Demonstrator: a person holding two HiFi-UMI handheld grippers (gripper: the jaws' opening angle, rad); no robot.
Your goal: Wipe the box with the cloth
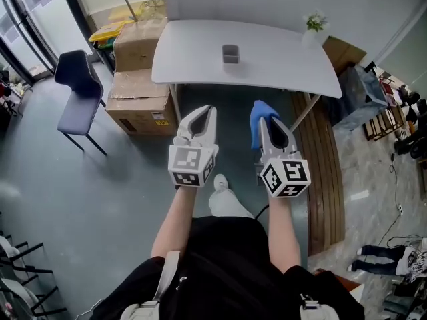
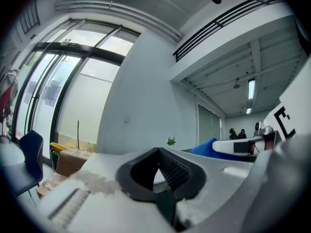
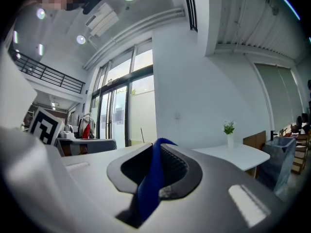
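In the head view, two white grippers are held out side by side at the centre of the frame, above a grey floor. The left gripper [image 1: 210,111] is closed with nothing in it. In the left gripper view, its black pads are seen meeting at their tips [image 2: 158,150], with only an empty gap behind them.

The right gripper [image 1: 265,120] is clamped on a blue cloth [image 1: 257,124]. The cloth is pinched between the jaw tips and hangs down along the left side of that gripper. In the right gripper view, the cloth [image 3: 149,178] is seen running up between the dark pads to the tips [image 3: 156,143].

The small grey box [image 1: 230,54] stands on a white table [image 1: 193,62] in the upper middle of the head view. It is well apart from both grippers, above them in the picture and roughly in line with the gap between them. The cloth is not touching the box.

A potted plant [image 1: 314,24] is placed at the table's upper right corner. Cardboard cartons [image 1: 139,102] are stacked just left of the table, and a blue chair [image 1: 79,89] is seen further left.
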